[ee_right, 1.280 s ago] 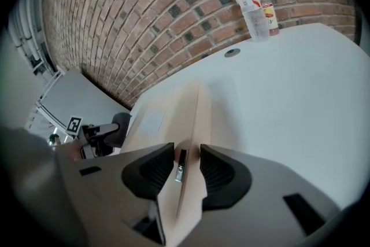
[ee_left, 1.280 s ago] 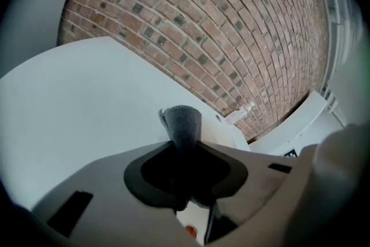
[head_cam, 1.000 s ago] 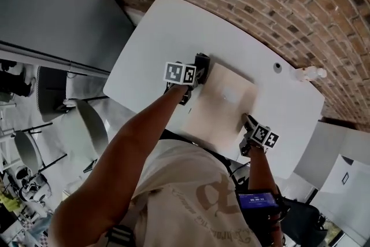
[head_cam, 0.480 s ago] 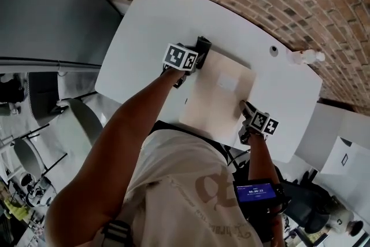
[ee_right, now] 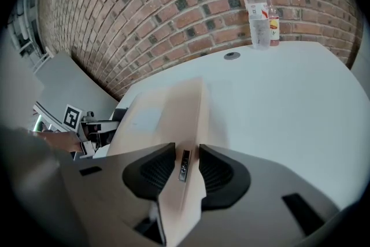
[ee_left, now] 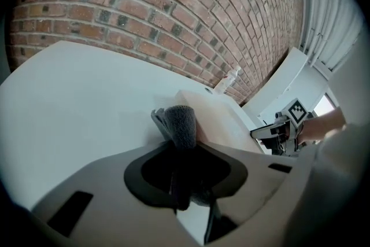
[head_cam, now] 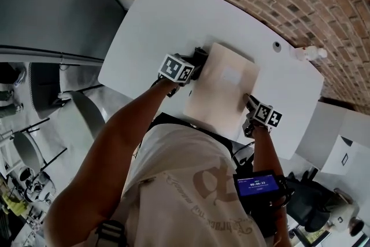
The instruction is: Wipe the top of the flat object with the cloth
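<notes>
- The left gripper has its 2 jaws clamped on a dark grey cloth, which sticks out ahead of the jaws as a folded wad.
- The cloth sits at the left edge of the flat beige board, near its far corner. I cannot tell whether it touches the board's top.
- The board lies flat on the white table, between the 2 grippers.
- The right gripper is on the board's right edge. Its jaws have just been closing, and their pads pinch the edge from both sides.
- A clear bottle stands upright at the table's far side by the brick wall, well apart from the board.
</notes>
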{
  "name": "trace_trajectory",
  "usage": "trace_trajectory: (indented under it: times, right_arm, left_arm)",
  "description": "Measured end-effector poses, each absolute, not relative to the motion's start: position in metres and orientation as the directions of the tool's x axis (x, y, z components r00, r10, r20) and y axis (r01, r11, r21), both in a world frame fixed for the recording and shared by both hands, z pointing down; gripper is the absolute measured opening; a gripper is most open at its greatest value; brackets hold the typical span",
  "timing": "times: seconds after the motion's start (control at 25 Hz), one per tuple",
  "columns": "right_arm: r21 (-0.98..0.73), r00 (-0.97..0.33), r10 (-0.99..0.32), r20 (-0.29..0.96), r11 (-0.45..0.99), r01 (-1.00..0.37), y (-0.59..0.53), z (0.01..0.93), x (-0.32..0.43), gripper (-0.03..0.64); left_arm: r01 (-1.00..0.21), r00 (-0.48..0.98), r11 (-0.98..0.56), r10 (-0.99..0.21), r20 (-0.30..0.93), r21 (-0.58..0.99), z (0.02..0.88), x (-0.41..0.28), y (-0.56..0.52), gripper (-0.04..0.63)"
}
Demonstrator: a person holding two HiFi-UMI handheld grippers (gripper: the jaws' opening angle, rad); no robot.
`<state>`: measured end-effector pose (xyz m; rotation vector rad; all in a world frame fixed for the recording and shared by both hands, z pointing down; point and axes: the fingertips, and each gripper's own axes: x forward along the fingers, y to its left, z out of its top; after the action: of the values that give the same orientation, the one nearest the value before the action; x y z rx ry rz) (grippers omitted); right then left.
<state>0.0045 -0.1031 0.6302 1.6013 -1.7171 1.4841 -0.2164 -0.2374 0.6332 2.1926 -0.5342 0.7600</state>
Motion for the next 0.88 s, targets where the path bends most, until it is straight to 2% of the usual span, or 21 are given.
trace_trajectory:
  times: [0.36,0.88]
  right_arm:
    - [-0.426,-0.303,-0.500,0.811,-0.151,-0.892,-0.102,0.629,0.004,0.143]
    - [-0.480,-0.365,-0.527,0.768,-0.095,-0.872,-0.101,0.630,0.003,0.149]
  left_arm:
    - [-0.563,0.711,-0.657,-0.077,0.699,0.501,0.635,-0.245,-0.170,0.110]
    - [-0.632,0.651,-0.646,-0.142,0.746,0.428,0.629,-0.278,-0.090,0.110]
